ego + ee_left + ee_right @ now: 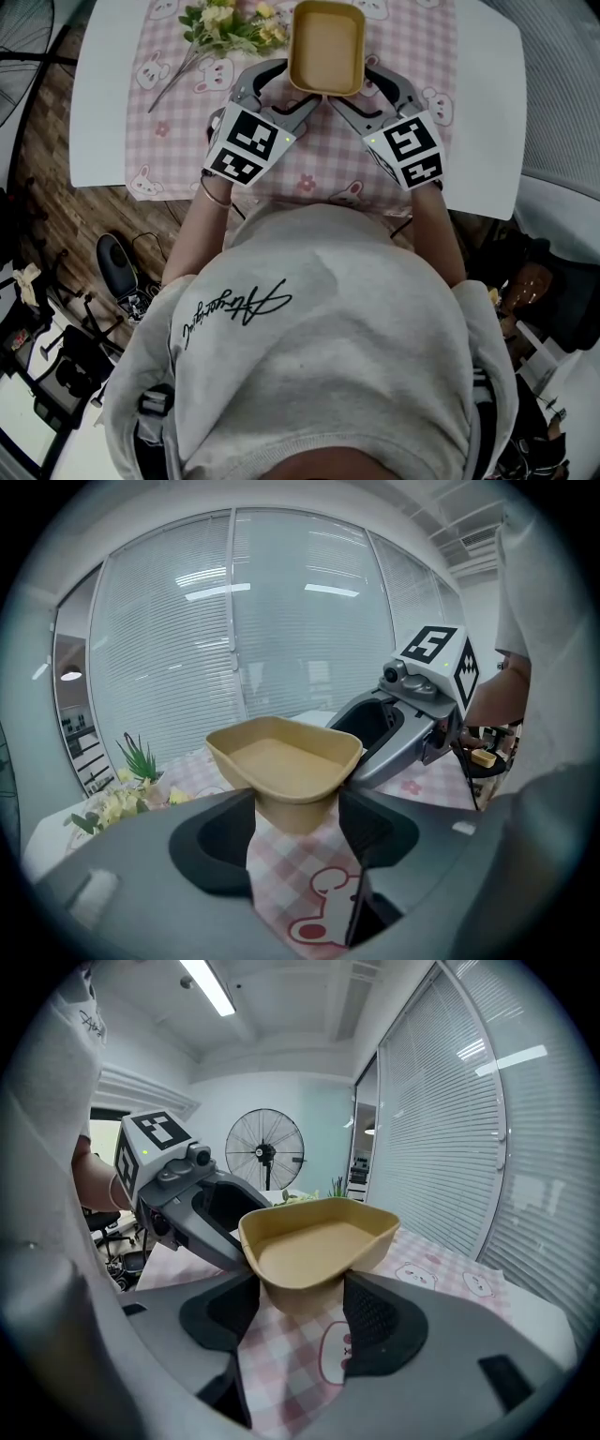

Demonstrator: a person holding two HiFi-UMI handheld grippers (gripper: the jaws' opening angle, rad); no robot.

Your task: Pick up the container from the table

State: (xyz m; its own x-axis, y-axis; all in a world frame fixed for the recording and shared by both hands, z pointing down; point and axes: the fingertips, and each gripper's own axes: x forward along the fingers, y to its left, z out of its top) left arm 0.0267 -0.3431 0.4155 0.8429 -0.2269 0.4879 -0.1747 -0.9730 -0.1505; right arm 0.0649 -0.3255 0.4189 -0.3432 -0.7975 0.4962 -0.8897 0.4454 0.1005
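A tan, empty, rounded-rectangular container (326, 45) is held between both grippers above the pink checked tablecloth (412, 56). My left gripper (292, 86) is shut on its near left corner, and my right gripper (361, 89) on its near right corner. In the left gripper view the container (286, 761) sits between the black pads (225, 832) of the left gripper (295, 822), with the right gripper's body (394, 733) beside it. In the right gripper view the container (314, 1246) is clamped in the right gripper (300, 1302), and the left gripper's body (192, 1208) reaches in from the left.
A bunch of yellow and white flowers (230, 26) lies on the cloth left of the container. The white table (103, 112) ends close to the person's body. A standing fan (265, 1152) is behind. Chairs and cables stand on the wooden floor (56, 216) at the left.
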